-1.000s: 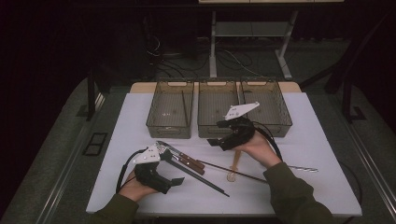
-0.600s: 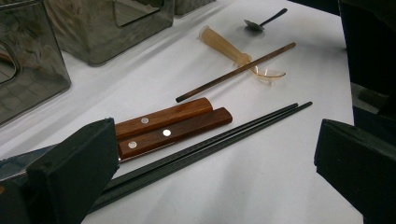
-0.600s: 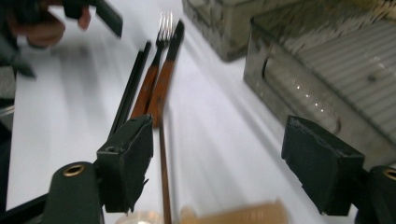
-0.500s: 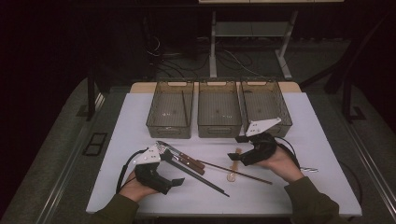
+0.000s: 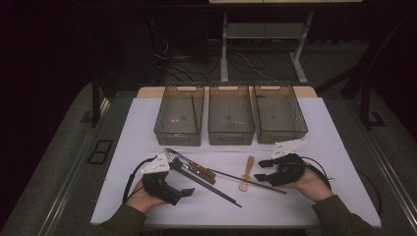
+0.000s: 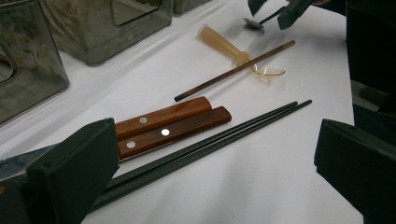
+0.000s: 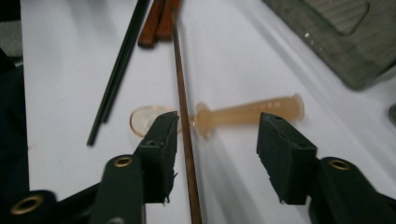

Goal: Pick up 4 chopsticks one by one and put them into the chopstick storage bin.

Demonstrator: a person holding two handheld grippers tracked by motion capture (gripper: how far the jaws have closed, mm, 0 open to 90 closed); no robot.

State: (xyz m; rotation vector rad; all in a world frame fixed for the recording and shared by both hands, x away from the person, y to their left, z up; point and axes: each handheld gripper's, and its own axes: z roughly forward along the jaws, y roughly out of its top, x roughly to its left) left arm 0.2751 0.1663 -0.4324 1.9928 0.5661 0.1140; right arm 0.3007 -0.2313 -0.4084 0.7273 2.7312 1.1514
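Note:
A translucent amber spoon (image 5: 247, 172) lies on the white table (image 5: 147, 123), crossed by a brown chopstick (image 5: 251, 181). Left of them lie two wooden-handled knives (image 5: 196, 169) and a pair of black chopsticks (image 5: 211, 187). My right gripper (image 5: 263, 170) sits low on the table just right of the spoon. Its jaws have just been closing and are still apart. In the right gripper view (image 7: 219, 123) the brown chopstick (image 7: 184, 116) runs between the jaws untouched, the spoon (image 7: 247, 114) lying just beyond them. My left gripper (image 5: 182, 178) rests open, its jaws (image 6: 219, 135) wide around the knife handles (image 6: 163, 123).
Three grey mesh bins (image 5: 231, 115) stand in a row at the back; the left one (image 5: 179, 115) holds a dark stick. A thin metal utensil (image 5: 328, 179) pokes out from under the right hand. The table's front edge lies close below both hands.
The right gripper moved from in front of the bins rightward and down to the table beside the spoon, and its jaws narrowed. The left gripper stayed put.

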